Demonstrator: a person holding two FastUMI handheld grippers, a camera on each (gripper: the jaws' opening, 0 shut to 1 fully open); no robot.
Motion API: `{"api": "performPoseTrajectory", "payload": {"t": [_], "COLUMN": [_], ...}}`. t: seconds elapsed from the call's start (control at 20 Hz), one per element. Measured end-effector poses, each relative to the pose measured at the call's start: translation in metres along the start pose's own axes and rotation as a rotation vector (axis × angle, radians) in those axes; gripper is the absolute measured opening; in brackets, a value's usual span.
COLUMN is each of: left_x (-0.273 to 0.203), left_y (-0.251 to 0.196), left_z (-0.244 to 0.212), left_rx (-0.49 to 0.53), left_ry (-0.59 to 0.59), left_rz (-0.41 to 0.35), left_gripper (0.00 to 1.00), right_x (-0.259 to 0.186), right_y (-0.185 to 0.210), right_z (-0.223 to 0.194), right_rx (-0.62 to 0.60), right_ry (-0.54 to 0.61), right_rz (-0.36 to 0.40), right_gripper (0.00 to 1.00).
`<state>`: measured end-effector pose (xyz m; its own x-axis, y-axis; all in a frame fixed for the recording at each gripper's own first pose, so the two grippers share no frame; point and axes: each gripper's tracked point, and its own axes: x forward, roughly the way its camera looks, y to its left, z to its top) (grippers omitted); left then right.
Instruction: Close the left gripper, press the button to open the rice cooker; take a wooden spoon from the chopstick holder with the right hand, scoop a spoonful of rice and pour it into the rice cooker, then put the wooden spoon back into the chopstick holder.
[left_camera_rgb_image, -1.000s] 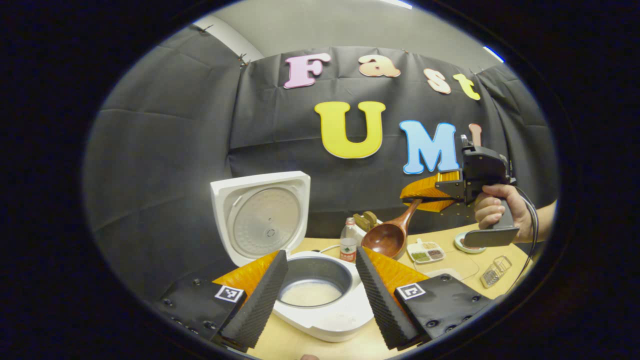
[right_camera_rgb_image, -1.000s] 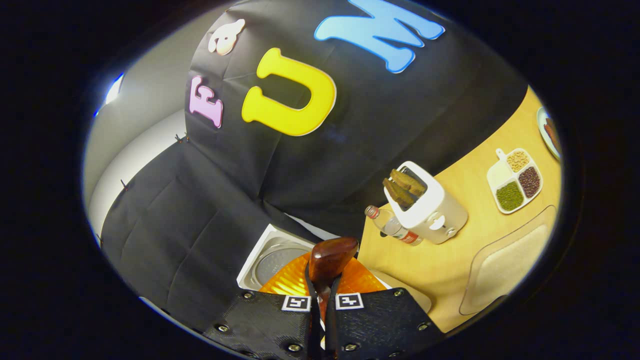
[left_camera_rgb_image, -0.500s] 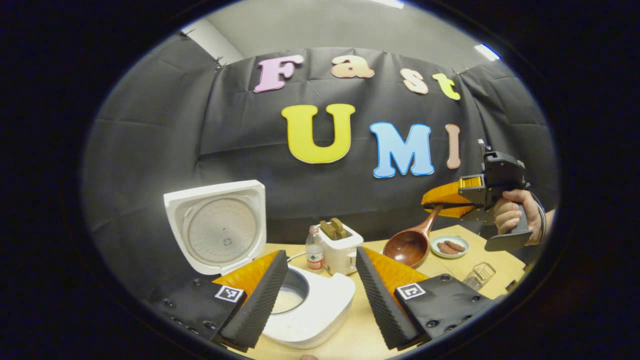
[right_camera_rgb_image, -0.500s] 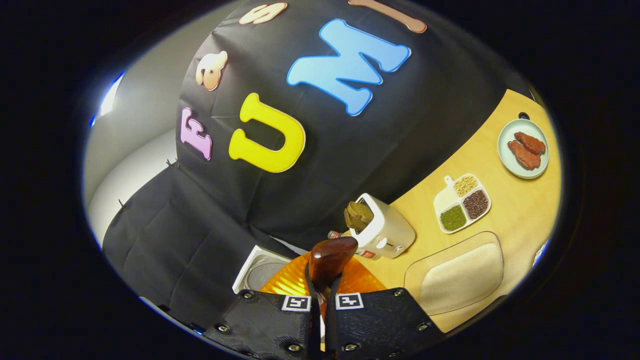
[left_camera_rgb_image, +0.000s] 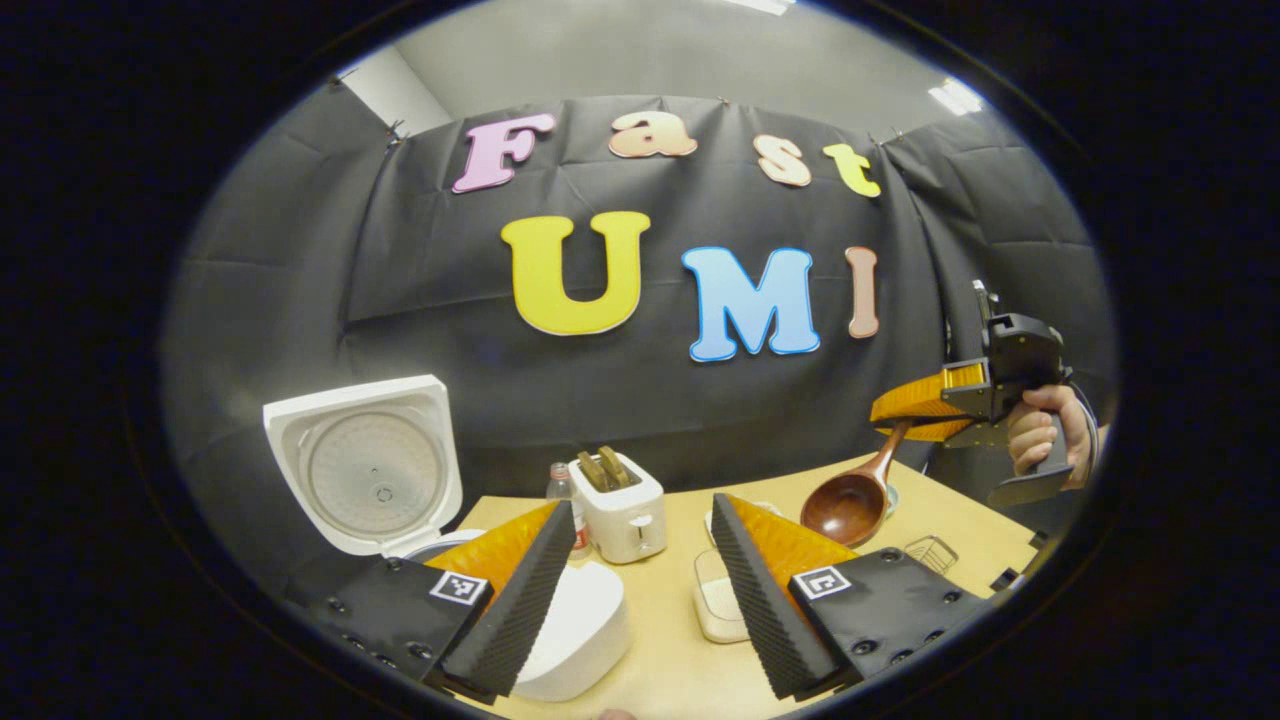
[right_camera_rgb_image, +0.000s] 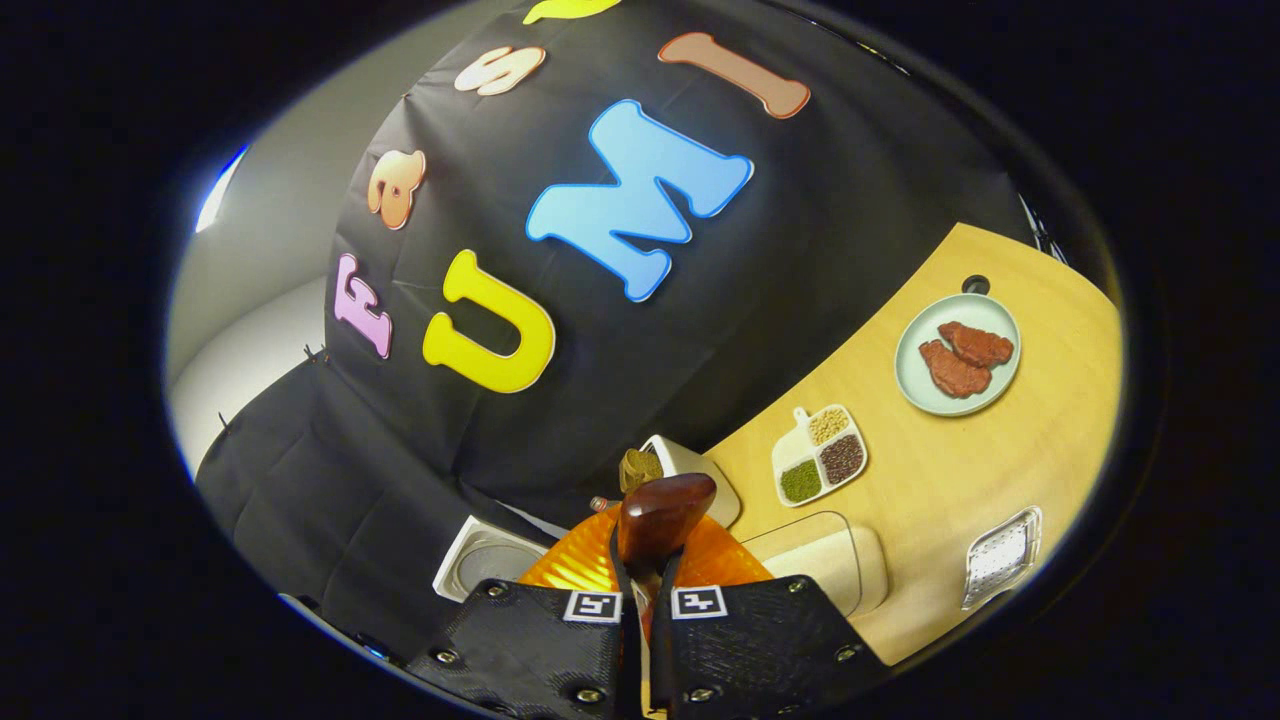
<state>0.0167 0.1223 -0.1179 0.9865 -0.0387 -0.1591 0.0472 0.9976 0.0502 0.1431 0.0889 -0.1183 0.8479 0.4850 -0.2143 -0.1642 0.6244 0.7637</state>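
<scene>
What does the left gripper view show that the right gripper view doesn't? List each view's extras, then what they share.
Left gripper view: the open left gripper, the hand holding the right gripper, and the wooden spoon's bowl. Right gripper view: the plate of meat and divided dish in plain sight. Shared: the spoon clamped in the right gripper, the toaster, the rice cooker's raised lid, the metal basket.
</scene>
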Motion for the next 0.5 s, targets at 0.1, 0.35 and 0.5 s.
{"api": "performPoseTrajectory", "payload": {"t": [0.1, 0.35, 0.5], "left_x": [0.004, 0.01, 0.012], "left_y": [-0.011, -0.037, -0.058], "left_z": [0.002, 0.01, 0.006], "left_rx": [0.006, 0.015, -0.002], "left_ry": [0.004, -0.004, 0.0], "left_rz": [-0.013, -0.033, -0.078], "left_gripper": [0.95, 0.95, 0.96], "right_x": [-0.013, -0.044, -0.057], "right_y": [-0.017, -0.059, -0.084], "right_z": [0.01, 0.03, 0.038], "right_rx": [-0.017, -0.081, -0.126], "right_ry": [-0.021, -0.059, -0.077], "right_rz": [-0.03, -0.117, -0.171], "right_gripper": [0.04, 0.04, 0.04]}}
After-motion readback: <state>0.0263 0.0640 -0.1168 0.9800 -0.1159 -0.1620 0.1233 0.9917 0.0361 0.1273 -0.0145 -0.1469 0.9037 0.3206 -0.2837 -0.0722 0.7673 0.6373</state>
